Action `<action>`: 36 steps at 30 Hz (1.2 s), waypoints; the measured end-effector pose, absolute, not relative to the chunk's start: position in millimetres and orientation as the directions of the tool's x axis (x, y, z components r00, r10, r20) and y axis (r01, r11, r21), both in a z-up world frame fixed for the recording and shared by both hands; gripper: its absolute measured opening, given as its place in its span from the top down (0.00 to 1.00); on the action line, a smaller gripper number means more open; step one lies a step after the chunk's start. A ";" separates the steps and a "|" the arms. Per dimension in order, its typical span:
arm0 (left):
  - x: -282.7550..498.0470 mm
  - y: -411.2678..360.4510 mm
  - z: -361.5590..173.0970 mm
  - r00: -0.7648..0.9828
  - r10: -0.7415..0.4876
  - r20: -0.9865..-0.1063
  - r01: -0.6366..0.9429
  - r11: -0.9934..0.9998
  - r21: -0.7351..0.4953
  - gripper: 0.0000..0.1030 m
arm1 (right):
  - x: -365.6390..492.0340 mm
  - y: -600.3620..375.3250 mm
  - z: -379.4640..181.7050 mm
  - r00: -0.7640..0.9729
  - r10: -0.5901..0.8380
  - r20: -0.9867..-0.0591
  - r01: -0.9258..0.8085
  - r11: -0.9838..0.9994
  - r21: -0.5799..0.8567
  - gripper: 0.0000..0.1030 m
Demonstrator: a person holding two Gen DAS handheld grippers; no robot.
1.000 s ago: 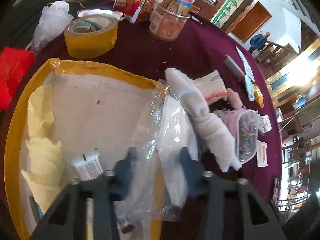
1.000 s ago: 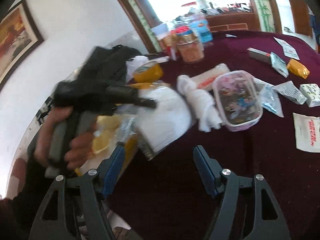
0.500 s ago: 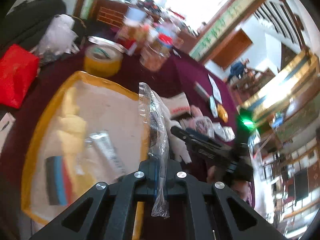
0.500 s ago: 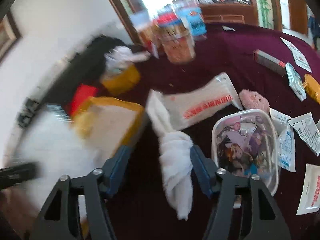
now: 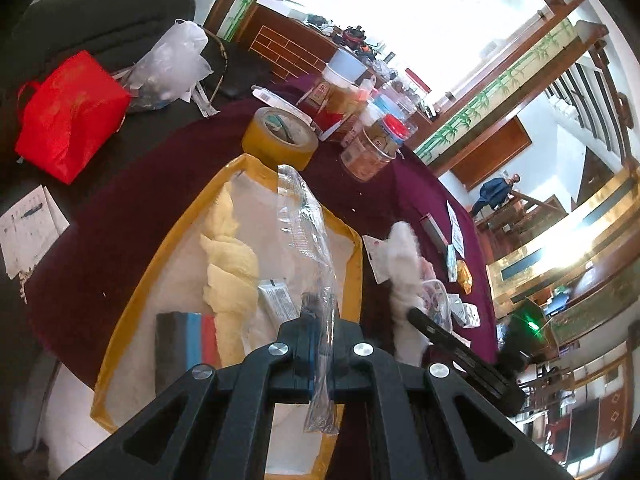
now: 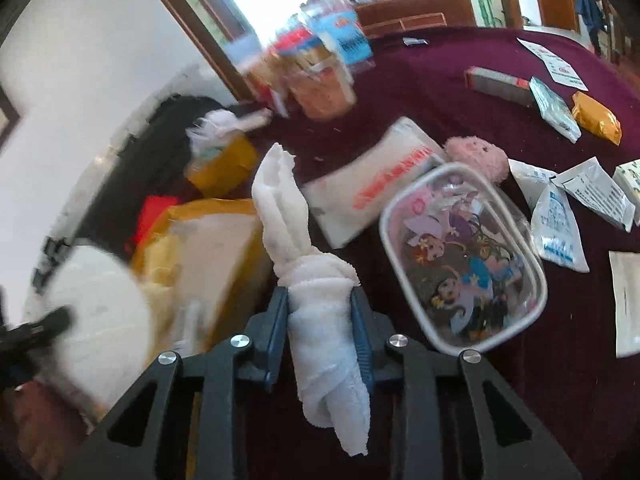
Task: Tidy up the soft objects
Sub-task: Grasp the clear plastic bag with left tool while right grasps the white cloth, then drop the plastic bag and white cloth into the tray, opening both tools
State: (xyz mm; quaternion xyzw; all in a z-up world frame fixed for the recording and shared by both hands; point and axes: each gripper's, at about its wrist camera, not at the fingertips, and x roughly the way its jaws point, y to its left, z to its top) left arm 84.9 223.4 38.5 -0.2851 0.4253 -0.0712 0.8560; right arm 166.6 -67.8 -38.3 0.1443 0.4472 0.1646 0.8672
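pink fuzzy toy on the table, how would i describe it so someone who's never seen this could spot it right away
Start at the dark red tablecloth in the right wrist view and find the clear pouch printed with cartoon girls. The pink plush toy sits at its far edge, beside the white packet with red lettering. It is the only pink, furry, rounded thing among flat packets and sachets.

Bright window [image 5: 392, 4] blowing out up top w/ dark wood frame, white wall [image 6: 80, 60] on the left, wooden staircase [image 5: 592, 92] right, maroon-covered bench [image 6: 440, 64] below.
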 end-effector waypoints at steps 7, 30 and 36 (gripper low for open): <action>105.4 237.6 42.4 0.669 -0.317 -0.673 -0.137 0.837 -0.530 0.98 | 142.0 -31.7 -4.2 0.522 0.546 -0.655 -0.264 0.834 0.485 0.71; 133.6 219.8 -3.0 0.605 -0.207 -0.769 -0.127 0.928 -0.350 0.36 | 194.3 56.2 -47.9 0.434 0.512 -0.741 -0.250 0.859 0.447 0.56; 105.6 204.5 14.5 0.637 -0.100 -0.765 -0.113 0.968 -0.222 0.21 | 168.5 34.9 -21.1 0.506 0.527 -0.682 -0.319 0.850 0.420 0.39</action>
